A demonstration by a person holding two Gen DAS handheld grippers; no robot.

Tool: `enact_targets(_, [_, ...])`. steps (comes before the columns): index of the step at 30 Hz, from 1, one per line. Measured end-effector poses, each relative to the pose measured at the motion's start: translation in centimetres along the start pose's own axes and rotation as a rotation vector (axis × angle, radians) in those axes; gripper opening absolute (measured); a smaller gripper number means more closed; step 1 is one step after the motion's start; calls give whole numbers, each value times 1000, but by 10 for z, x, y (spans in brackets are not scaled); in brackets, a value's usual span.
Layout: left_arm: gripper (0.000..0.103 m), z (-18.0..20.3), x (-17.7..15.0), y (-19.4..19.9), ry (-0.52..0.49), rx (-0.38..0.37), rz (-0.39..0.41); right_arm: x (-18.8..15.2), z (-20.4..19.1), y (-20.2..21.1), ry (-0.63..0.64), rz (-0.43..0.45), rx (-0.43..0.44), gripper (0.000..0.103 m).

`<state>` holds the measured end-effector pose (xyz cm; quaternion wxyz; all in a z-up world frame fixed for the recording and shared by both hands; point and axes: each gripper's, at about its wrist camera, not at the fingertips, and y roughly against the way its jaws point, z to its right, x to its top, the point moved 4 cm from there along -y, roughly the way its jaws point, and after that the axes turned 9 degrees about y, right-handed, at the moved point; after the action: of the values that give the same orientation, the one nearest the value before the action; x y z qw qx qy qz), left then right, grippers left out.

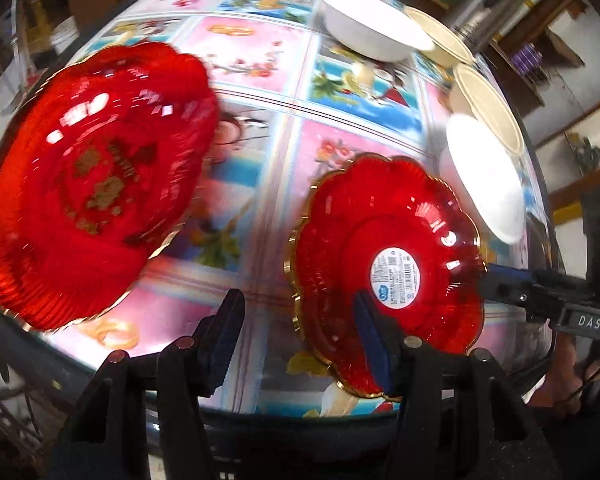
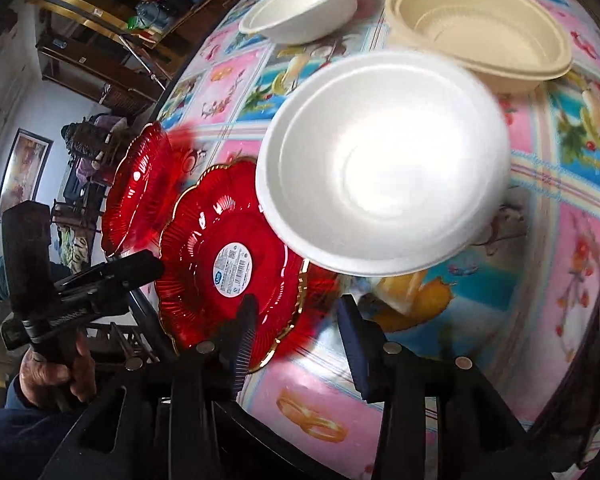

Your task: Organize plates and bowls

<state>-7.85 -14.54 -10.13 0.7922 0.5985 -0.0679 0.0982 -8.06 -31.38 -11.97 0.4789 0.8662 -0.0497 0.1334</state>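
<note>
A red scalloped plate (image 1: 388,264) with a gold rim and a white sticker lies on the patterned tablecloth (image 1: 260,140). My left gripper (image 1: 296,336) is open at its near-left rim, and one finger overlaps that rim. My right gripper (image 2: 298,332) is open with the plate's (image 2: 220,268) gold rim in the wide gap between its fingers, not pressed. A second, larger red plate (image 1: 92,176) is blurred to the left. A white foam bowl (image 2: 380,168) overlaps the sticker plate's far edge; whether they touch is unclear.
A stack of beige bowls (image 2: 480,40) and another white bowl (image 2: 304,4) stand further back. The table's dark edge (image 1: 300,420) runs just below my left gripper. A hand (image 2: 56,376) holds the left gripper (image 2: 148,270) beside the plate. Shelves and furniture surround the table.
</note>
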Motion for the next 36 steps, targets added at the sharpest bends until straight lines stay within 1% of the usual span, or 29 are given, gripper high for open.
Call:
enact_targets(1, [44,4,0,-5,-25,-2,-4,1,-1,-3,1,-2,-1,44])
enact_targets(2, [23,9,0,-10,-48,1,-17,2,-3,-5,5,-1,-6,44])
enact_targets(3, [19,14,0,-16,-81,32,-20,2,-4,-8,6,-1,-17,44])
enact_targets(4, [20,18,1,-17,-104,41,-9,2,-3,-12,3,-5,-28,44])
enact_targets(5, [21,21,1,-18,-124,61,-4,2,-4,-16,-4,-18,-27,39])
enact_targets(6, [21,23,-1,-17,-131,67,2,1,-4,-19,-5,-28,-40,24])
enact_targets(7, [21,22,-2,-16,-131,66,4,2,-4,-18,3,-25,-62,20])
enact_targets(9, [21,20,-7,-13,-128,67,9,4,-5,-19,23,-34,-87,15])
enact_targets(13, [21,10,-11,-2,-104,83,39,3,-17,-19,75,-45,-84,14])
enact_targets(17, [21,-2,-18,12,-70,82,74,8,-34,-19,151,-38,-84,14])
enact_targets(22, [21,-9,-26,22,-36,86,112,11,-49,-22,212,-39,-79,15])
enact_targets(29, [21,-7,-33,38,-34,85,158,11,-61,-14,268,-21,-77,15])
enact_targets(36, [21,-3,-28,52,-49,76,195,10,-68,4,292,8,-86,15])
